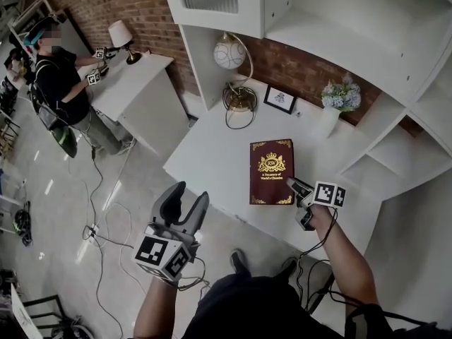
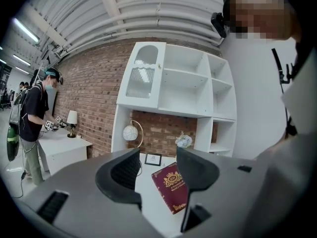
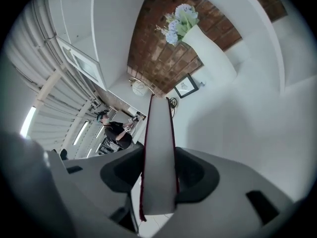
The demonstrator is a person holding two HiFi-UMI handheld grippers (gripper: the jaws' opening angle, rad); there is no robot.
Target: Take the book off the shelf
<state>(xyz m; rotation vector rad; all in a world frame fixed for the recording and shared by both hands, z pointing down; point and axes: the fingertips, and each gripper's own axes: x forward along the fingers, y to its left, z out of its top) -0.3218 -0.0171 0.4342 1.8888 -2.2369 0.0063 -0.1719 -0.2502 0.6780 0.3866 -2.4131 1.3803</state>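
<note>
Head view: your right tongs (image 1: 298, 188) clamp the right edge of the flat maroon, gold-crested book (image 1: 272, 171), which is level over the smooth white counter (image 1: 212, 154). Your left tongs (image 1: 189, 193) hang off it.
Left gripper view: dark pads (image 2: 126, 170) gape wide, empty.
Right gripper view: only the book's pale page block shows, pinched, with a white vase (image 3: 213, 58) beyond.
</note>
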